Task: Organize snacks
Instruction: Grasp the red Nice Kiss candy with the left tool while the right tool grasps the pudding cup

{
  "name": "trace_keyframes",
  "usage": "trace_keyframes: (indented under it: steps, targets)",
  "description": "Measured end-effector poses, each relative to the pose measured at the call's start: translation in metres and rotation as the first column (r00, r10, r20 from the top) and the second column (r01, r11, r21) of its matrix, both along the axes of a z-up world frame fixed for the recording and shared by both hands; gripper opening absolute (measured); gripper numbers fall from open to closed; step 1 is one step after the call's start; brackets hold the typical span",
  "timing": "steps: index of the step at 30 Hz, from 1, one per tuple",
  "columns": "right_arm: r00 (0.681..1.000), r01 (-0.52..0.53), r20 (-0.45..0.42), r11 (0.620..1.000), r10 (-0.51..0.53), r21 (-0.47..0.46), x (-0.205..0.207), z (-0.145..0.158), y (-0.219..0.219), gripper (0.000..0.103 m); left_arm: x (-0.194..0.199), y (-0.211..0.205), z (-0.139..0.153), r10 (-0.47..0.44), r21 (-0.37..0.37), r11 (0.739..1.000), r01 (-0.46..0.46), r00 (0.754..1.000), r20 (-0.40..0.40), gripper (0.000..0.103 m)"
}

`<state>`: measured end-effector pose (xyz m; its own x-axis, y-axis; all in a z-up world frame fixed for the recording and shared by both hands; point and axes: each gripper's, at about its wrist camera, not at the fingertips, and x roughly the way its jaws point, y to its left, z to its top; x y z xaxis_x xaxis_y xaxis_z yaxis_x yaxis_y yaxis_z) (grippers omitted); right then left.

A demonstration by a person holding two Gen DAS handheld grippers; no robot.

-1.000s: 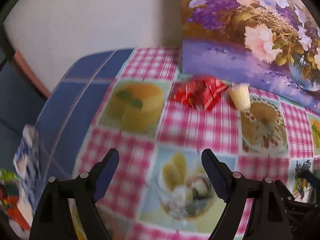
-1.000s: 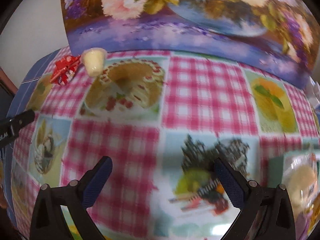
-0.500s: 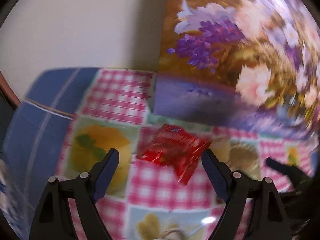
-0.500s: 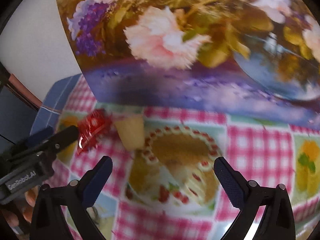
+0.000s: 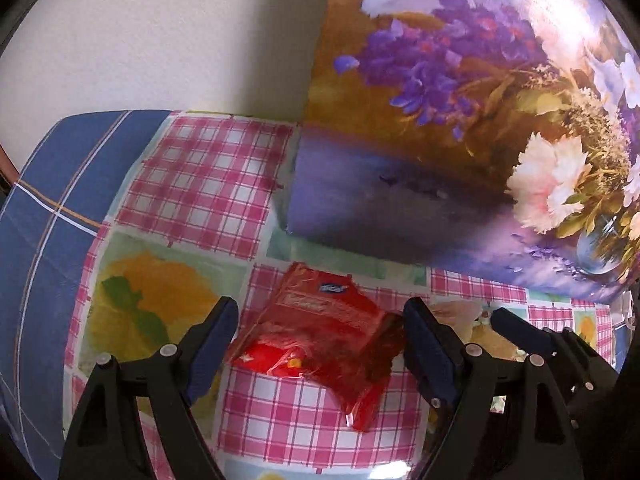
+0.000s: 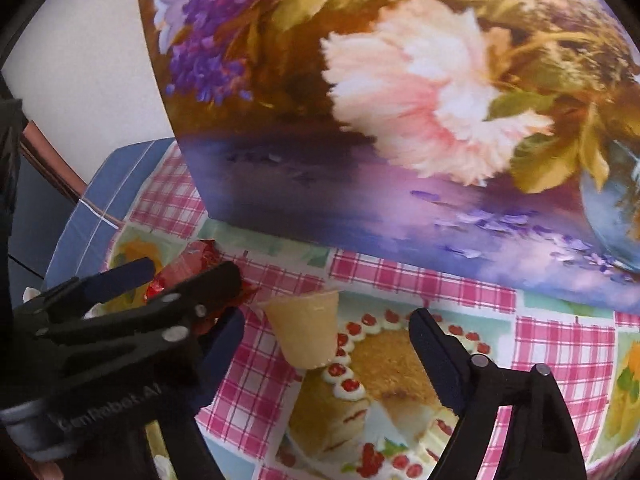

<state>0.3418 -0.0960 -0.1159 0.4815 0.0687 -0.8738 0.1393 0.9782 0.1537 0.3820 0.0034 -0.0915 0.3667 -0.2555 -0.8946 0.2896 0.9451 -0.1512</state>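
A red snack packet [image 5: 320, 336] lies flat on the pink-checked tablecloth [image 5: 208, 184]. My left gripper [image 5: 322, 316] is open and straddles it, one finger on each side, pads not pressing. A pale yellow jelly cup [image 6: 304, 332] lies on its side beside the packet. My right gripper [image 6: 326, 328] has the cup between its closing jaws, with gaps on both sides. In the right wrist view the left gripper [image 6: 172, 280] crosses in front and hides most of the red packet [image 6: 196, 258]. One finger of the right gripper [image 5: 520, 332] shows in the left wrist view, next to the half-hidden cup [image 5: 460, 312].
A large flower painting [image 5: 460, 120] stands upright just behind the snacks, against a white wall [image 5: 160, 40]. A blue striped cloth [image 5: 52, 240] covers the table's left edge. The two grippers stand close side by side.
Both grippers have moved toward the painting at the back of the table. The red packet now lies between the left fingers, the cup between the right fingers, which have narrowed.
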Motion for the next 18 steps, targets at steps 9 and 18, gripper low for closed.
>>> trace_keyframes:
  steps: [9, 18]
  targets:
    - [1.000, -0.005, 0.005, 1.000, 0.005, -0.008, 0.005, -0.012, 0.004, 0.043, -0.003, -0.006, -0.003, -0.014, -0.013, 1.000, 0.014, 1.000, -0.004, 0.078]
    - [1.000, -0.008, 0.003, 1.000, 0.008, -0.015, -0.008, -0.010, -0.007, 0.038, -0.012, 0.001, -0.001, -0.011, -0.016, 1.000, 0.011, 1.000, -0.009, 0.070]
